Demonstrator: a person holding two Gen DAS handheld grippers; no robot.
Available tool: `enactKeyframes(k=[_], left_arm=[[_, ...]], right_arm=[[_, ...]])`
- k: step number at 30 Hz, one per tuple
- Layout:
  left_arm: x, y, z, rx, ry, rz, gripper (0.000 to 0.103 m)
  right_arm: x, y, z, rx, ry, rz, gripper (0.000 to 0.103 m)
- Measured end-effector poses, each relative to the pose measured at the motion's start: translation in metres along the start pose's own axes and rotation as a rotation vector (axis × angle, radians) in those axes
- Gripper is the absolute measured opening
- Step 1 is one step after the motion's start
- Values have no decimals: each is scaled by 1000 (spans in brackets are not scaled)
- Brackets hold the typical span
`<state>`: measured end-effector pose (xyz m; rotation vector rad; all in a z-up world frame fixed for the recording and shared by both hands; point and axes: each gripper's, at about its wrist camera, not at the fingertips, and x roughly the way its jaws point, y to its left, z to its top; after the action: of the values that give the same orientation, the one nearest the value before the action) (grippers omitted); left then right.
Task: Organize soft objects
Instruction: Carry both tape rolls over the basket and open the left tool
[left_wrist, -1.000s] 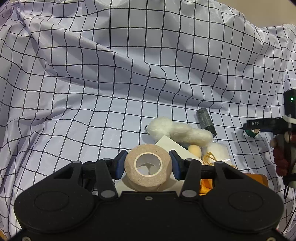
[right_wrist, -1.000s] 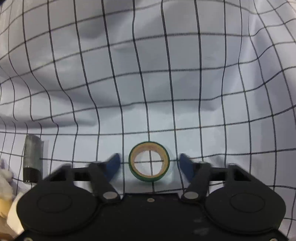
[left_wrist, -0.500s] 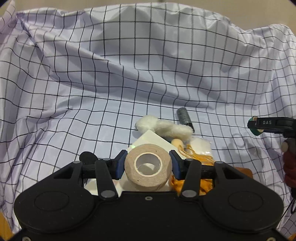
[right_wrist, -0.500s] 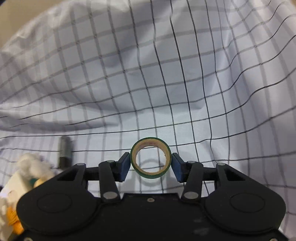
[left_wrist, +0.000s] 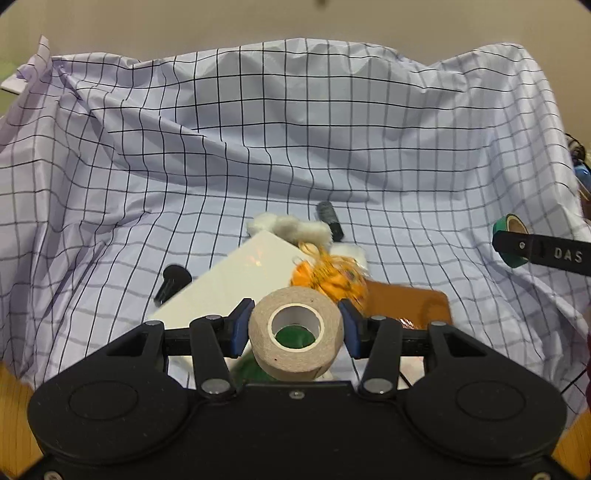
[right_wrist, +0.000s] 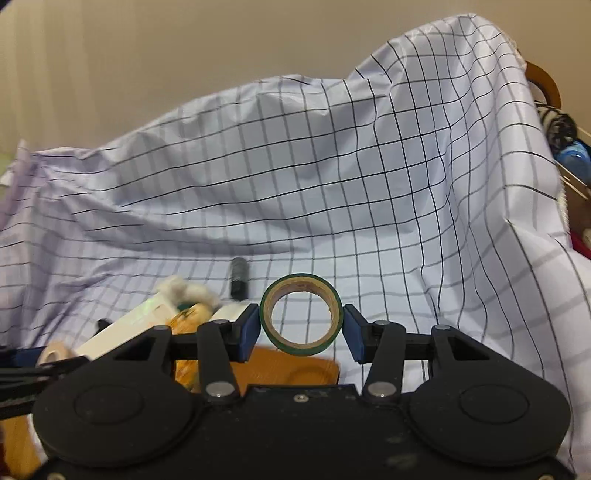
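Broadly, a white checked cloth (left_wrist: 295, 155) draped the whole work area, rumpled and rising into a ridge at the back. On it lay a white board (left_wrist: 236, 280), tilted, with a brown flat piece (left_wrist: 406, 299) just beside it and an orange bundle (left_wrist: 328, 277) touching both. A fluffy white soft piece (left_wrist: 291, 227) rested at the board's far corner, a dark cylinder (left_wrist: 328, 218) just beyond it, and a small black peg (left_wrist: 171, 282) lay at the board's left edge. The left tool (left_wrist: 295, 326) was clamped on a beige roll of tape (left_wrist: 295, 332), both blue pads pressing its sides, the roll held above the clutter. The right tool (right_wrist: 301, 326) was likewise closed around a green roll of tape (right_wrist: 301, 314), its pads against the rim, the roll raised clear of the cloth to the right of the pile.
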<state>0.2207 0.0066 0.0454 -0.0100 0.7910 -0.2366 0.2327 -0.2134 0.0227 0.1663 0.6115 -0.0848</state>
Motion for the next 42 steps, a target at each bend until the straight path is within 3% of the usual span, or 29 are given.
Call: enactKeyframes(k=[8, 20, 31, 42], left_arm=[[-39, -14, -43, -21, 15, -25, 48], [-68, -31, -109, -59, 58, -7, 48], [-69, -37, -145, -98, 128, 23, 48], [-56, -37, -164, -107, 193, 36, 48]], right_arm=[[-72, 8, -58, 13, -34, 41, 47], [-132, 17, -144, 104, 36, 142, 47], [-160, 8, -181, 149, 47, 138, 47], [-152, 12, -195, 103, 132, 92, 48]])
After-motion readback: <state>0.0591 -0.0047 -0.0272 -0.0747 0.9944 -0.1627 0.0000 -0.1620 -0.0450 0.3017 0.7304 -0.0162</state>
